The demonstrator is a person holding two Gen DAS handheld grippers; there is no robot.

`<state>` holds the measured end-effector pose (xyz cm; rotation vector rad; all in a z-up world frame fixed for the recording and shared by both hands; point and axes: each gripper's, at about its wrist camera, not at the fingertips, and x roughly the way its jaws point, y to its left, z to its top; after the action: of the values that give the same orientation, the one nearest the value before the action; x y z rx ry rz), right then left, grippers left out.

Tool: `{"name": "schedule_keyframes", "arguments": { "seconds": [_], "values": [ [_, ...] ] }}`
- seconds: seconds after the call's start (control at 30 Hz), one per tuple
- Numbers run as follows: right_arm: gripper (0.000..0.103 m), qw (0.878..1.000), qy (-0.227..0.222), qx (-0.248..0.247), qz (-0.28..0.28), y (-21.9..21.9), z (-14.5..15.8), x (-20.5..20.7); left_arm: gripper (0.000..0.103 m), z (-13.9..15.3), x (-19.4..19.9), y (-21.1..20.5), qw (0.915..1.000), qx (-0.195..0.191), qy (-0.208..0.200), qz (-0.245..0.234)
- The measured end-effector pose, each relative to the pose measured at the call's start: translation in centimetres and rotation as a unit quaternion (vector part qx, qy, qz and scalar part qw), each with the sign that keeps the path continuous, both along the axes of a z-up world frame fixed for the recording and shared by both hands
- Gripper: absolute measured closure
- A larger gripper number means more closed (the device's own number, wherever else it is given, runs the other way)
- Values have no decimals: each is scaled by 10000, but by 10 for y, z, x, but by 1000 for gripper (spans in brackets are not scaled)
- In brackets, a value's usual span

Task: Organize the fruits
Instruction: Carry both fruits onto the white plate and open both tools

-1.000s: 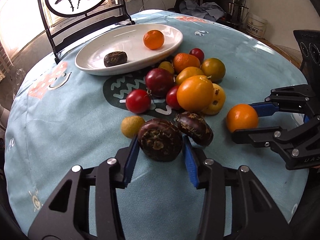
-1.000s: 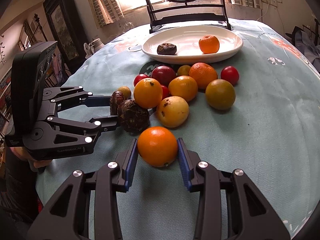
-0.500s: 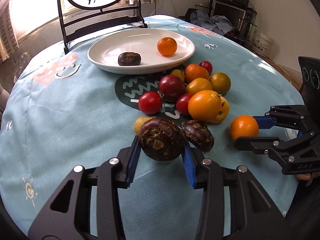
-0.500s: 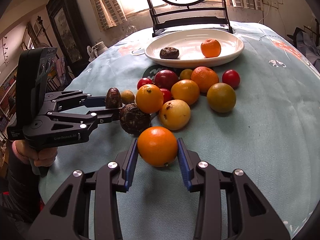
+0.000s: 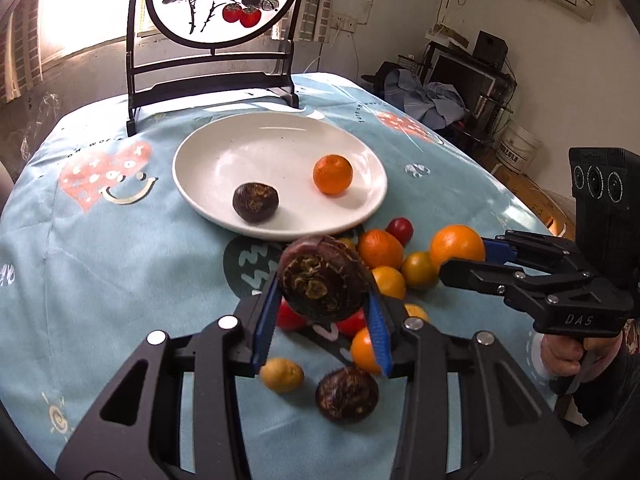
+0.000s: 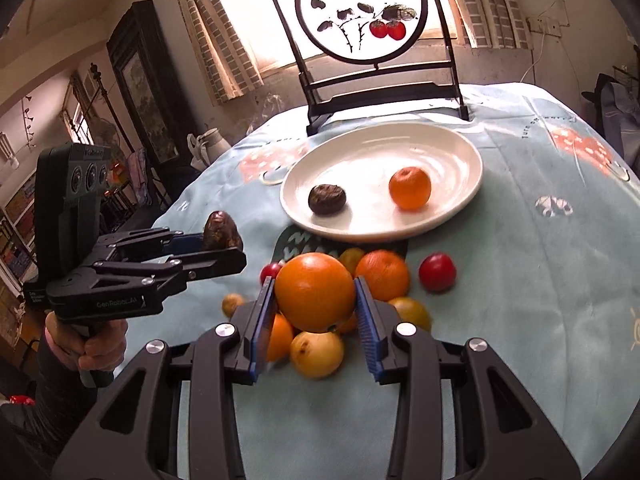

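Observation:
My left gripper (image 5: 322,304) is shut on a dark brown wrinkled fruit (image 5: 320,278) and holds it in the air over the fruit pile. My right gripper (image 6: 316,308) is shut on an orange (image 6: 314,290), also lifted above the pile. The white plate (image 5: 208,148) lies beyond, holding one dark fruit (image 5: 255,202) and one small orange (image 5: 333,174); the plate also shows in the right wrist view (image 6: 460,152). Each gripper shows in the other's view: the left gripper (image 6: 224,246) and the right gripper (image 5: 460,260).
Several oranges, yellow fruits and red tomatoes lie in a pile (image 5: 390,254) on the blue tablecloth. Another dark fruit (image 5: 346,398) and a small yellow fruit (image 5: 281,374) lie nearer. A black framed painted screen (image 5: 212,20) stands behind the plate.
Both grippers have lifted their fruits off the table and moved forward toward the plate. The plate now appears closer in both views.

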<state>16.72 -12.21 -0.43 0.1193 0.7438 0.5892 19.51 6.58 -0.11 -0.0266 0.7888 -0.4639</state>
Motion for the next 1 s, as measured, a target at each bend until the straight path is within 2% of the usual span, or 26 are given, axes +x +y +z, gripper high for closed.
{"name": "schedule_keyframes", "arguments": {
  "seconds": [0.17,0.4,0.53,0.73,0.77,0.8,0.83,0.87,0.97,1.0],
  "values": [
    [64,9991,-99,-386,-138,15,-1,63,62,6,70,-6,9985,197,107,506],
    [64,9962,273,-822,-38,34,-25,111,62,-12,153,-5,9926,658,465,908],
    [64,9942,388,-1001,110,42,-33,120,62,-24,175,-5,9901,797,599,990],
    [61,9908,482,-1236,263,54,-40,124,61,-39,185,-8,9879,925,758,986],
    [59,9911,471,-1221,258,54,-40,124,59,-39,184,-8,9875,964,738,1006],
    [57,9911,455,-1227,245,54,-38,122,46,-37,182,-9,9867,1025,675,1064],
    [53,9913,420,-1223,232,53,-36,120,26,-33,178,-9,9858,1074,588,1149],
    [53,9921,363,-1184,218,51,-31,117,21,-27,173,-8,9850,1088,445,1261],
    [52,9960,136,-871,139,36,-14,102,19,-4,147,-5,9857,1035,108,1326],
    [52,9972,61,-733,93,29,-9,95,15,2,135,-3,9858,977,11,1363]
  ]
}}
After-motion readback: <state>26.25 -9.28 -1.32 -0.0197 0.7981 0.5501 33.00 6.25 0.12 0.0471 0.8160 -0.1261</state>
